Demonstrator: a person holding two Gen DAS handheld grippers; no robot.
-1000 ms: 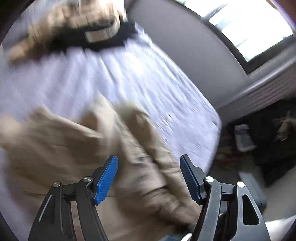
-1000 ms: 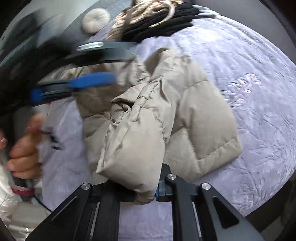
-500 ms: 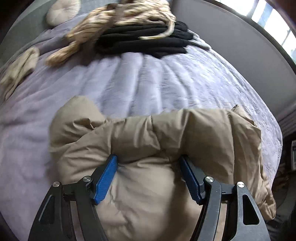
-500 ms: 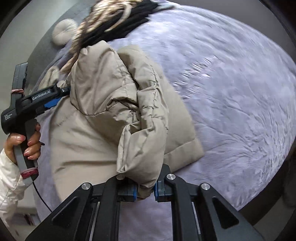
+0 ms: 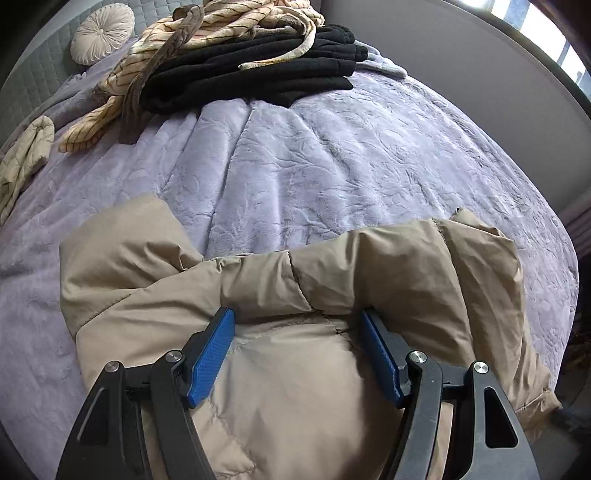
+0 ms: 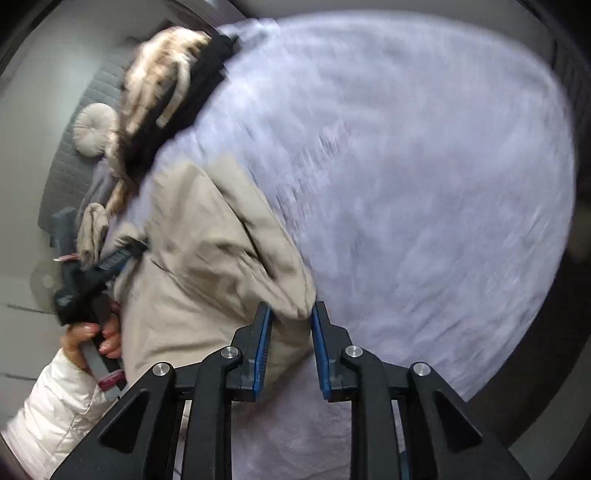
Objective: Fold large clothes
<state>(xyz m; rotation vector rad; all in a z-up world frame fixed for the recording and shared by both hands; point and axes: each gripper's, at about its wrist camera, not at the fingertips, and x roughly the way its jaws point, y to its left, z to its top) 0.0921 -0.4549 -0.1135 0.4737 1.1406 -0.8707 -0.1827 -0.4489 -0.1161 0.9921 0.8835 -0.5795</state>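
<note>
Where fingers (image 5: 212, 354) spread — jacket (image 5: 288, 280) between.

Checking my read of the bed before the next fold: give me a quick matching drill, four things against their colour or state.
Things:
1. puffer jacket
2. folded stack
3. round cushion
4. left gripper

States:
a. black, at the bed's far end
b. open, pads either side of a jacket fold
c. beige, spread on the lilac bedspread
d. cream, against the headboard

Pairs: 1-c, 2-a, 3-d, 4-b
</note>
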